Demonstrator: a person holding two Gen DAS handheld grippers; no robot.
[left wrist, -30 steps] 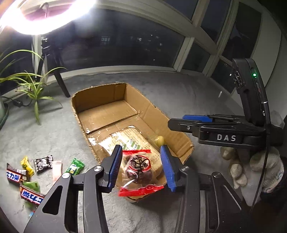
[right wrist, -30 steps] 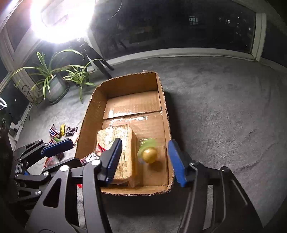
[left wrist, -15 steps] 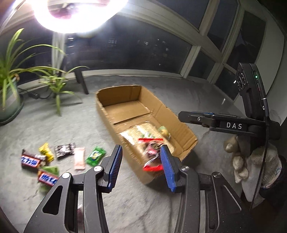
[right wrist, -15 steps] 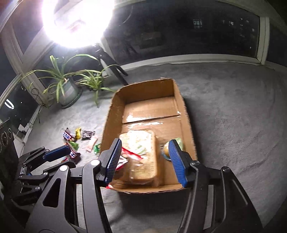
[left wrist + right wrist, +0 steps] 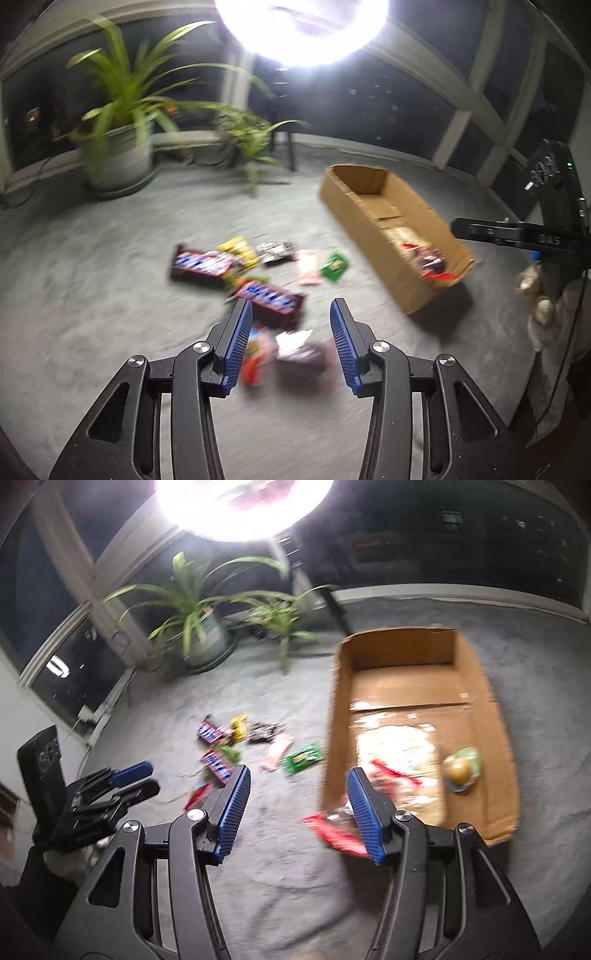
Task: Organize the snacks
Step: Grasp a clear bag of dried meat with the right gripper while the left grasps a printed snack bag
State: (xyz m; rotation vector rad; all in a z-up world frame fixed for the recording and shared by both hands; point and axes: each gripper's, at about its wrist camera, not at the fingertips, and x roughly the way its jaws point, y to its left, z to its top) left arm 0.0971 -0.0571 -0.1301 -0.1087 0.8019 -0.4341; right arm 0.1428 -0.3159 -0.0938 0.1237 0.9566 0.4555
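Snacks lie scattered on the grey carpet [image 5: 110,314] left of the cardboard box [image 5: 373,236]: two dark Snickers bars [image 5: 201,264], a yellow packet [image 5: 238,249] and a green packet [image 5: 334,266]. Inside the box sit a large bread pack [image 5: 400,746], a red-edged packet [image 5: 428,258] and a round yellow sweet [image 5: 460,770]. The left gripper [image 5: 291,341] hangs spread and empty above blurred wrappers; the right gripper [image 5: 297,810] is spread and empty too.

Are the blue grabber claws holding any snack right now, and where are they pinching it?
No. The left gripper and the right gripper are both open, pinching nothing; the snacks lie loose on the carpet.
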